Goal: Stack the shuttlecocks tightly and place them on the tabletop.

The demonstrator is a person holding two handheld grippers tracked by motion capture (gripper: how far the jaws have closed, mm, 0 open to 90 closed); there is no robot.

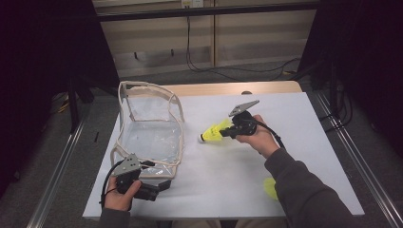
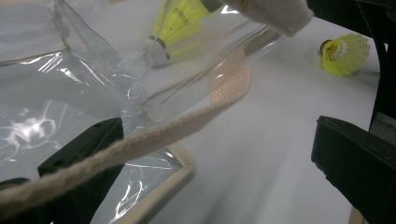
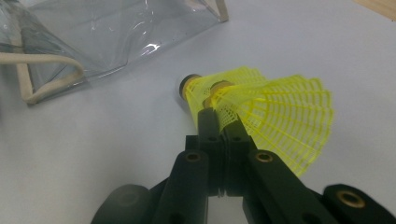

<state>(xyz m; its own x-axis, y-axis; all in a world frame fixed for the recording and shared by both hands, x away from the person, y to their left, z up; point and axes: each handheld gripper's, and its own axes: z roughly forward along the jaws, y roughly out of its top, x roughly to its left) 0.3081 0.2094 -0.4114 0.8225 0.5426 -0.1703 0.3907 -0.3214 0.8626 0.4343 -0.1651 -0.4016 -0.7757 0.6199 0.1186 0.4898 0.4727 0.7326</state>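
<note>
Dim surroundings — bright sheet, plastic glare, soft blur

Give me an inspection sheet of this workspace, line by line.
Surface: white sheet over a wooden table.
Job's things: clear plastic pouch with beige trim, mouth propped open; yellow plastic shuttlecock, pinched by its skirt.
Clutter: second yellow shuttlecock lying beside the right sleeve.
Grippers: left gripper at the pouch's near edge, one jaw under its strap; right gripper shut on the shuttlecock.
Cables: black cables on the floor behind.
Surroundings: metal rails, dark sides.
</note>
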